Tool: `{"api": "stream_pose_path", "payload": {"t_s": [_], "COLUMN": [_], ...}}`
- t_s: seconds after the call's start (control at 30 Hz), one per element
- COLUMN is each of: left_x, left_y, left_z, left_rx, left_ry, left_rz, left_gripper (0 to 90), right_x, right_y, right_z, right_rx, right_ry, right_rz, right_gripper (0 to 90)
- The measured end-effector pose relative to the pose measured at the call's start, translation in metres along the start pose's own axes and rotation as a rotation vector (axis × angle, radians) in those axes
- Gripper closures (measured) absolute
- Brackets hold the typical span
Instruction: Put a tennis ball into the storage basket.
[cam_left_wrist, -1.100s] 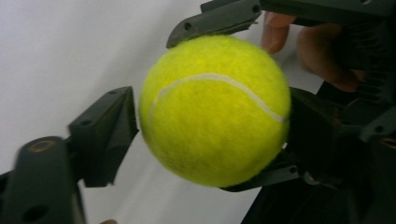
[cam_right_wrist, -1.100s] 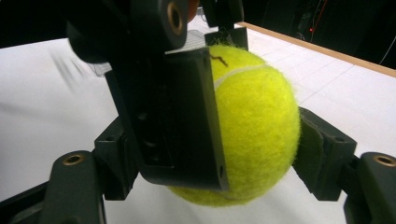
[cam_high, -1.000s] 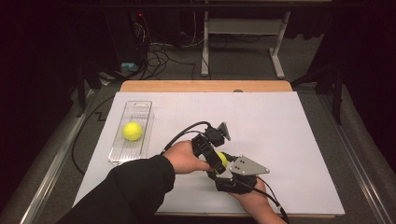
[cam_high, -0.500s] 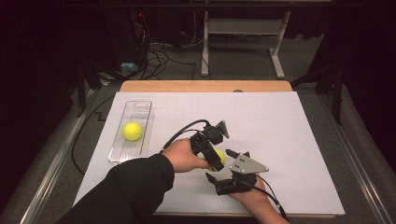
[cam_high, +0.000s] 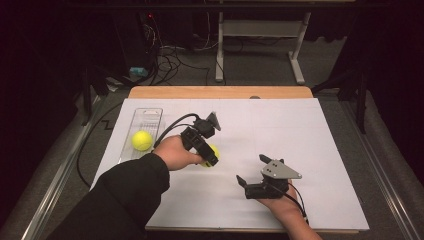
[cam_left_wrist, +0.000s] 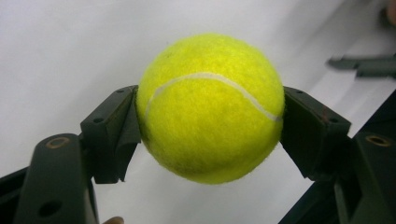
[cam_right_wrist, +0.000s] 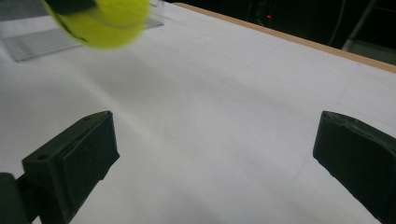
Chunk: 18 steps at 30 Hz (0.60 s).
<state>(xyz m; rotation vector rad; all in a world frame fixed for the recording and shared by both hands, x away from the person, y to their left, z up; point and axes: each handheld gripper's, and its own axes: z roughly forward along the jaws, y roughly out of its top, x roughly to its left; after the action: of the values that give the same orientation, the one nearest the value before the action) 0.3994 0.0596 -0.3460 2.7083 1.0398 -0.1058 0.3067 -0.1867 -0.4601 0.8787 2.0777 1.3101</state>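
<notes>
A: Left gripper (cam_high: 209, 159) sits near the middle of the counter (cam_high: 300, 130); its fingers (cam_left_wrist: 114, 135) are clamped on a yellow ball (cam_left_wrist: 210, 107), one pad on each side; the ball's white seam faces the camera in the left gripper view.

B: Is the ball resting on the sheet or off it?

A: Cannot tell from the high view; the ball peeks out as a yellow patch under the gripper body, just right of the hand (cam_high: 172, 152); in the left gripper view white surface shows beneath it, but contact is unclear.

B: And the right gripper (cam_high: 248, 175)?

A: Low on the counter, toward the person's edge, well apart from the left one; its fingers (cam_right_wrist: 74, 158) are spread wide with bare white sheet between them; nothing held; grey plate on top, cable trailing back along the hand.

B: Anything else on the counter?

A: A clear tray (cam_high: 150, 116) at the left side, lying lengthwise away from the person; a second ball (cam_high: 142, 140) lies inside it, toward the near end; the held ball is apart from the tray, to its right.

B: The right gripper view?

A: The held ball appears blurred at upper left, dark finger across its top; tray behind it.
</notes>
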Motion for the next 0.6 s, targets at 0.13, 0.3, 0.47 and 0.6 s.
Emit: {"api": "stream_pose_path", "payload": {"t_s": [0.13,0.3,0.47,0.6], "left_x": [0.014,0.034,0.057,0.072], "left_y": [-0.012,-0.028,-0.048,-0.064], "left_z": [-0.007,-0.019,-0.038,-0.049], "left_rx": [0.007,0.017,0.012,0.022], "left_ry": [0.029,0.080,0.119,0.149], "left_rz": [-0.034,-0.076,-0.131,-0.166], "left_gripper": [26.9,27.0,26.9,26.9], "right_x": [-0.014,-0.030,-0.048,-0.059], "right_y": [-0.004,-0.010,-0.016,-0.022], "right_z": [-0.004,-0.012,-0.027,-0.040], "right_rx": [0.008,0.013,0.005,0.004], "right_ry": [-0.046,-0.091,-0.150,-0.179], "right_rz": [0.019,0.036,0.067,0.095], "right_gripper": [0.0,0.0,0.0,0.0]}}
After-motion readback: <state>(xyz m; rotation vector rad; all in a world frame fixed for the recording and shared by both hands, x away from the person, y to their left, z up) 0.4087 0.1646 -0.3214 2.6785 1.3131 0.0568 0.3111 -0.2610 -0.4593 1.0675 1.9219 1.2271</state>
